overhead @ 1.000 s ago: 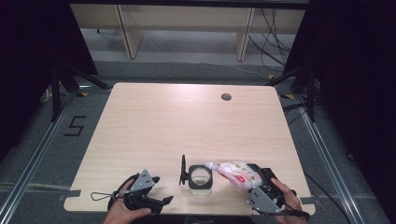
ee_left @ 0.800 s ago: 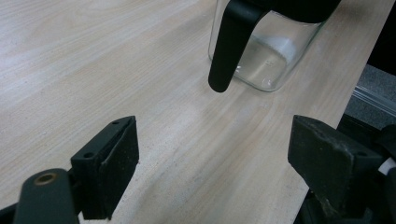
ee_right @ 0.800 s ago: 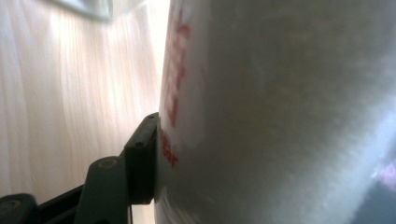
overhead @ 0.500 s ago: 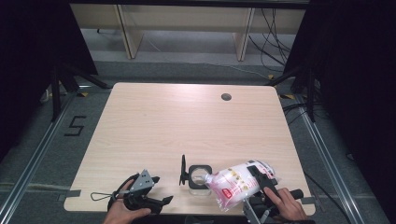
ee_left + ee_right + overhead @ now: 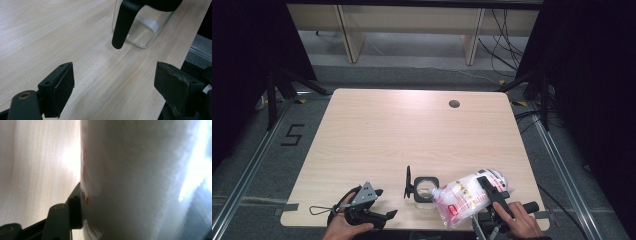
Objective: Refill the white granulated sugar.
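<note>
Pale wooden table (image 5: 412, 130) on grey floor (image 5: 262, 165), black curtains (image 5: 242, 50) beside.

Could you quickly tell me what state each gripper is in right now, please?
Left gripper: open, holding nothing, resting near the glass jar.
Right gripper: shut on the white bag, lifted and tilted toward the jar.

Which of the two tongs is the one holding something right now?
The right tongs: they are clamped on the white plastic bag, tilted beside the glass jar. The left tongs stand open over bare table.
</note>
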### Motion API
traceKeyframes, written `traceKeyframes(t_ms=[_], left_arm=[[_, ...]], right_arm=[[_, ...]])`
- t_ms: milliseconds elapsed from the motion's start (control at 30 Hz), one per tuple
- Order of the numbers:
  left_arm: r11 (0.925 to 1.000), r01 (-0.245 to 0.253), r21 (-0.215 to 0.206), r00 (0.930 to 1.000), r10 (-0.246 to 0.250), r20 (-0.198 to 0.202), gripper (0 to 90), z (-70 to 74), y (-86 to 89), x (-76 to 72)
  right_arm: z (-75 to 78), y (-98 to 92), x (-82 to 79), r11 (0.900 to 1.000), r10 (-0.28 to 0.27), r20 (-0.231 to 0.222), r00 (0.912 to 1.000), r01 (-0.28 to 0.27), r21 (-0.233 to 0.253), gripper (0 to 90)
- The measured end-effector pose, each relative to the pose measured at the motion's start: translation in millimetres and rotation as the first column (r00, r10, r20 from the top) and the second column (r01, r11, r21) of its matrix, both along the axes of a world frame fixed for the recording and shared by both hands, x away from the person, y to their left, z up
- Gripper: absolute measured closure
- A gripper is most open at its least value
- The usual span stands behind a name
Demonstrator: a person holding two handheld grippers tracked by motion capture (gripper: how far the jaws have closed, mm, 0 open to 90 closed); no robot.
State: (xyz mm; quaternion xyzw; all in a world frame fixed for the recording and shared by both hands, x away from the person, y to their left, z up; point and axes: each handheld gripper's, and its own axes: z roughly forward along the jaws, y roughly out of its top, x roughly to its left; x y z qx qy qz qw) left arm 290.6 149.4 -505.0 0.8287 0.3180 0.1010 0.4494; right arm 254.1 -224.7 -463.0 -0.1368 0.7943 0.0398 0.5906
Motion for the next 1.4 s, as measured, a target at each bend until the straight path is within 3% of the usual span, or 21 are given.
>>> traceKeyframes(t_ms=[67,100,133,167,200,233,300,367,400,467,767,867,1033,1067,1133,1167,1200,1267,1300,1400], left_arm=[[0.9999,0.007,0.008,1.0000,-0.007,0.003,16.0,-0.2,0.2,0.5],[0.9999,0.008,0.011,1.0000,-0.008,0.004,16.0,-0.2,0.4,0.6],[1.0000,0.003,0.001,1.0000,-0.003,0.002,16.0,-0.4,-0.3,0.3],[1.0000,0.003,0.001,1.0000,-0.003,0.002,16.0,-0.4,-0.3,0.3],[0.9999,0.006,0.011,1.0000,-0.006,0.003,16.0,-0.1,0.3,0.6],[0.9999,0.006,0.011,1.0000,-0.006,0.003,16.1,-0.1,0.3,0.6],[0.9997,0.011,0.020,0.9999,-0.011,0.007,16.1,0.1,0.9,0.8],[1.0000,0.003,0.002,1.0000,-0.003,0.003,16.1,-0.4,-0.2,0.3],[1.0000,0.007,0.008,1.0000,-0.007,0.005,16.1,-0.2,0.1,0.5],[0.9997,0.000,0.025,0.9999,0.001,-0.013,16.1,0.0,0.8,0.1],[0.9998,0.005,0.021,0.9999,-0.004,-0.016,16.1,-0.4,0.1,-0.1],[0.9997,0.010,0.021,0.9999,-0.010,0.004,16.1,-0.7,-0.4,0.3],[0.9998,0.006,0.018,0.9999,-0.005,-0.013,16.1,-0.9,0.0,0.1],[0.9999,0.003,0.012,0.9999,-0.003,-0.011,16.1,-1.5,-0.3,0.2],[0.9998,0.004,0.019,1.0000,-0.004,-0.002,16.1,-0.9,-0.7,-0.1],[0.9999,-0.001,0.017,1.0000,0.001,-0.004,16.1,-0.9,-0.9,-0.5],[0.9998,0.000,0.018,1.0000,0.000,-0.003,16.1,-0.8,-0.8,-0.3],[0.9997,0.000,0.025,0.9999,0.001,-0.014,16.1,-0.9,-0.2,-0.3],[0.9997,0.001,0.024,0.9999,-0.001,-0.014,16.1,-1.1,-0.3,-0.1],[0.9999,0.000,0.011,1.0000,0.000,-0.002,16.1,-1.6,-1.0,0.0]], right_arm=[[0.3,1.6,-1.5,1.000,-0.007,0.014,0.9999,0.007,-0.012,42.5],[2.9,3.2,-1.8,0.999,0.007,0.027,0.9996,-0.006,-0.047,42.5],[0.2,2.1,-3.1,1.000,-0.018,0.015,0.9997,0.018,-0.008,42.5],[0.2,2.1,-3.1,1.000,-0.018,0.015,0.9997,0.018,-0.008,42.5],[1.3,3.6,-1.6,1.000,0.008,0.036,0.9993,-0.007,-0.021,42.6],[4.9,5.5,-1.8,0.998,0.018,0.051,0.9985,-0.014,-0.066,42.6],[4.9,5.8,-1.9,0.998,0.014,0.055,0.9984,-0.011,-0.065,42.6],[2.9,5.2,-1.1,0.999,0.020,0.071,0.9973,-0.017,-0.043,42.7],[3.0,5.2,-2.8,0.999,-0.005,0.057,0.9984,0.008,-0.041,42.7],[4.5,6.2,-2.7,0.998,0.004,0.068,0.9976,0.000,-0.059,42.7],[6.5,6.6,-2.7,0.998,0.006,0.104,0.9946,0.001,-0.068,42.8],[8.6,6.9,-2.2,0.997,0.020,0.119,0.9927,-0.010,-0.083,42.8],[9.3,6.8,-2.3,0.997,0.013,0.118,0.9929,-0.004,-0.081,42.8],[7.8,6.1,-2.6,0.998,0.001,0.110,0.9939,0.005,-0.059,42.8],[9.6,7.3,-2.8,0.996,0.003,0.103,0.9946,0.006,-0.088,42.9],[8.5,7.0,-3.8,0.997,-0.008,0.107,0.9943,0.016,-0.074,42.9],[10.8,8.1,-3.2,0.995,0.011,0.116,0.9932,0.000,-0.100,42.9],[9.9,7.9,-3.6,0.996,0.008,0.133,0.9911,0.004,-0.092,42.9],[12.1,9.4,-2.5,0.993,0.034,0.148,0.9884,-0.016,-0.118,42.9],[13.3,10.4,-3.7,0.992,0.029,0.144,0.9892,-0.011,-0.123,42.9]])
